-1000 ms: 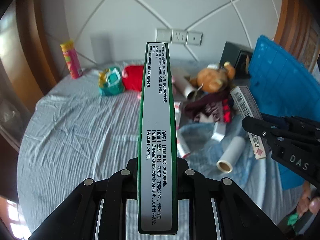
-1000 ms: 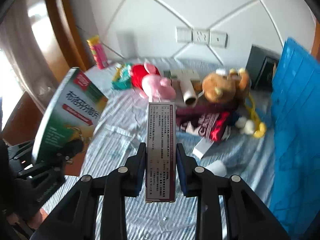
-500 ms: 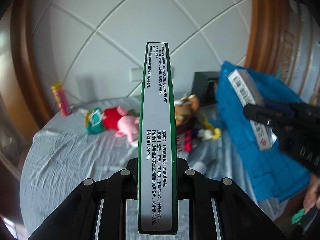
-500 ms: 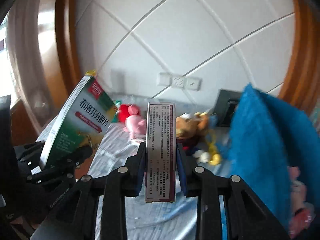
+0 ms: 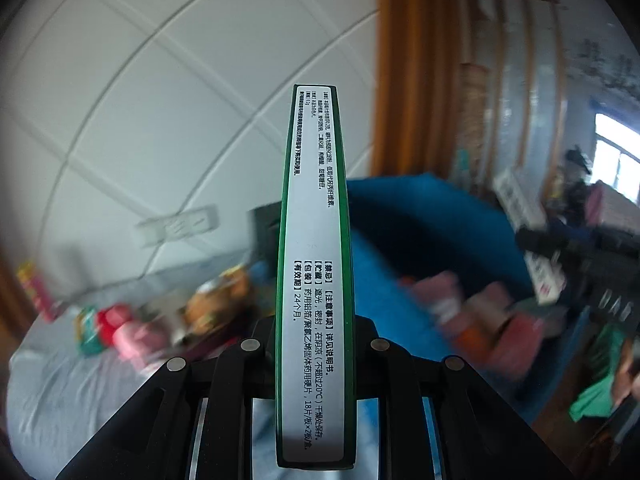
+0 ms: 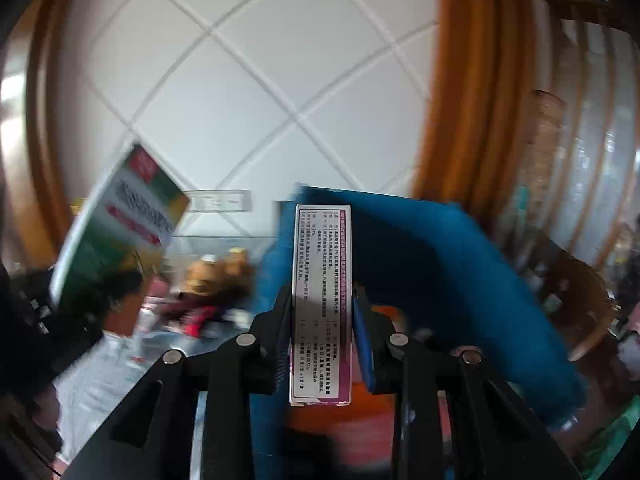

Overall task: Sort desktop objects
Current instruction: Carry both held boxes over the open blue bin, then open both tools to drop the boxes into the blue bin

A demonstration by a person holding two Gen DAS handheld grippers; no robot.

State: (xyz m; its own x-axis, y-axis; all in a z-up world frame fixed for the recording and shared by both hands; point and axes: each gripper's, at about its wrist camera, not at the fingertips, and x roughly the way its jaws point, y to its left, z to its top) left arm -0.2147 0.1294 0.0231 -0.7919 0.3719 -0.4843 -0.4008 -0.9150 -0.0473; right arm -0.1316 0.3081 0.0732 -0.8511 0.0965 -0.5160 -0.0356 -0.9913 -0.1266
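My left gripper [image 5: 315, 332] is shut on a green-edged medicine box [image 5: 314, 240] that stands upright, its white printed side toward the camera. My right gripper [image 6: 322, 312] is shut on a slimmer purple-and-white medicine box [image 6: 322, 300], also upright. Each view catches the other gripper: the green box [image 6: 120, 232] shows blurred at the left of the right wrist view, and the purple box [image 5: 536, 248] shows at the far right of the left wrist view. Both are lifted above the table beside a blue crate [image 5: 420, 240].
Low on the left lies a grey cloth-covered table [image 5: 60, 380] with plush toys [image 5: 120, 328], a bear [image 6: 208, 276] and a pink canister [image 5: 34, 292], all blurred. A white padded wall with sockets [image 5: 180, 224] is behind. Wooden frame [image 6: 468, 80] and shelving stand right.
Both grippers have lifted and swung right with their boxes still held. The table and toys have dropped to the lower left, and the blue crate now fills the middle of both views.
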